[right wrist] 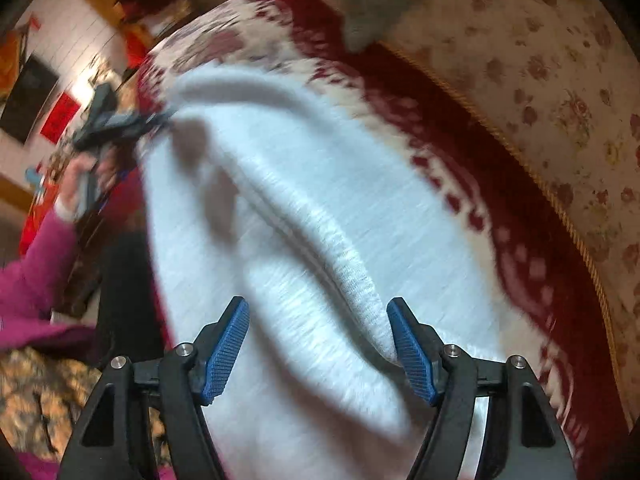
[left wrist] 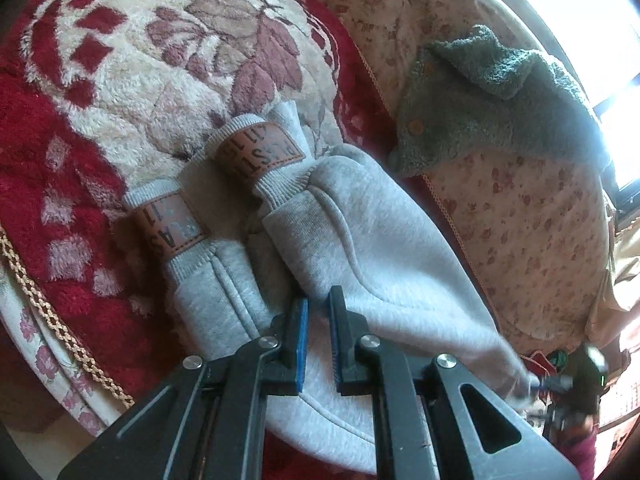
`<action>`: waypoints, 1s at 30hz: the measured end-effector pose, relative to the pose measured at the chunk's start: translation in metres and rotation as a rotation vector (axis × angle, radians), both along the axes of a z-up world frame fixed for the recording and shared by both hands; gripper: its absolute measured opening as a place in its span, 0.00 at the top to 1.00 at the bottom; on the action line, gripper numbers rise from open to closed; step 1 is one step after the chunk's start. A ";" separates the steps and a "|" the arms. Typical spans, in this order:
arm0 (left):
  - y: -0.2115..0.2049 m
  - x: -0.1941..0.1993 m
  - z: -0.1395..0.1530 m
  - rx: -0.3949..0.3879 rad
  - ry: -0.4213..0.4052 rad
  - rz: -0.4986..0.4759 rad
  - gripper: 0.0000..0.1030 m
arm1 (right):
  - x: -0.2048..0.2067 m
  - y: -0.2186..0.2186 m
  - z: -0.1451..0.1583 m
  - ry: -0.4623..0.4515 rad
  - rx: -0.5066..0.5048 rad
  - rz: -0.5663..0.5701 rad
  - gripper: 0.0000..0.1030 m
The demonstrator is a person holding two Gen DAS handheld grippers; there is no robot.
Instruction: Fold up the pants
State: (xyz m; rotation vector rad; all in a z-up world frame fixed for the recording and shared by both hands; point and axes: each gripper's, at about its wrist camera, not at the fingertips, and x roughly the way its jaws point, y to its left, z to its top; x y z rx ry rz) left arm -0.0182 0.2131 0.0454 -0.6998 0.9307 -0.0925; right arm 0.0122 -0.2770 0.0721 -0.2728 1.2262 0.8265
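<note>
The grey pants (left wrist: 352,240) lie on a red and cream floral blanket (left wrist: 120,80), already doubled so that both ribbed cuffs (left wrist: 256,148), each with a brown leather label (left wrist: 260,152), sit side by side at the far end in the left wrist view. From there the legs run back toward the near edge and rightward, so the long axis goes from the far cuffs down to the gripper end.

The left gripper (left wrist: 318,344) sits at that near end with its blue pads pressed almost together. Grey cloth lies in the narrow slot between them and it appears to be pinching a fold of the pants, though how much fabric it has caught is hard to tell.

The right gripper (right wrist: 318,344) points steeply down over the broad grey cloth, jaws spread wide, nothing clamped. A raised ridge of the pants (right wrist: 352,280) runs from the far left toward the inner face of its right-hand pad and looks to be brushing it; the picture is smeared with motion, so contact is uncertain. In this view the left gripper shows at the far left edge of the cloth, held by a hand (right wrist: 80,184) with a pink sleeve (right wrist: 36,264).

My reading is that the next fold depends on the right gripper closing on that ridge, which lies directly under it and slightly right. A green fleece garment (left wrist: 500,92) lies apart on the floral cover (left wrist: 520,220) beyond.
</note>
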 end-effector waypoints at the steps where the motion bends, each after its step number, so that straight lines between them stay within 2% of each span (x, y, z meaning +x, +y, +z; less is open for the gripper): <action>1: 0.000 -0.001 0.000 0.008 0.000 0.002 0.91 | -0.018 0.003 -0.004 0.010 0.008 0.005 0.25; 5: -0.004 -0.006 0.004 0.061 -0.004 0.000 0.91 | -0.082 0.006 -0.032 0.031 0.080 -0.023 0.23; 8: -0.006 -0.009 0.008 0.084 -0.015 -0.006 0.89 | -0.112 -0.011 -0.047 0.016 0.180 -0.159 0.23; 9: -0.007 -0.011 0.010 0.100 -0.021 -0.009 0.86 | -0.123 -0.021 -0.048 0.006 0.234 -0.226 0.23; 11: -0.010 -0.013 0.013 0.112 -0.035 -0.016 0.71 | -0.141 -0.039 -0.050 0.031 0.330 -0.315 0.21; 12: -0.011 -0.014 0.014 0.109 -0.040 -0.016 0.55 | -0.149 -0.046 -0.049 0.027 0.342 -0.347 0.19; 13: -0.013 -0.017 0.016 0.101 -0.051 -0.019 0.45 | -0.159 -0.055 -0.047 0.007 0.341 -0.376 0.17; 16: -0.022 -0.022 0.022 0.124 -0.068 -0.031 0.39 | -0.182 -0.087 -0.041 -0.063 0.335 -0.496 0.15; 18: -0.028 -0.025 0.023 0.148 -0.070 -0.029 0.36 | -0.187 -0.114 -0.037 -0.103 0.356 -0.607 0.13; 20: -0.033 -0.029 0.023 0.150 -0.067 -0.026 0.33 | -0.184 -0.142 -0.038 -0.154 0.379 -0.763 0.10; 21: -0.036 -0.032 0.023 0.144 -0.063 -0.025 0.31 | -0.183 -0.160 -0.040 -0.159 0.430 -0.849 0.10; 24: -0.040 -0.042 0.022 0.137 -0.072 -0.014 0.21 | -0.176 -0.193 -0.059 -0.089 0.598 -1.026 0.10; 26: -0.042 -0.046 0.021 0.142 -0.065 -0.002 0.20 | -0.167 -0.203 -0.069 -0.061 0.681 -1.086 0.10; 30: -0.041 -0.047 0.019 0.112 -0.069 0.035 0.18 | -0.150 -0.206 -0.072 -0.069 0.731 -1.119 0.09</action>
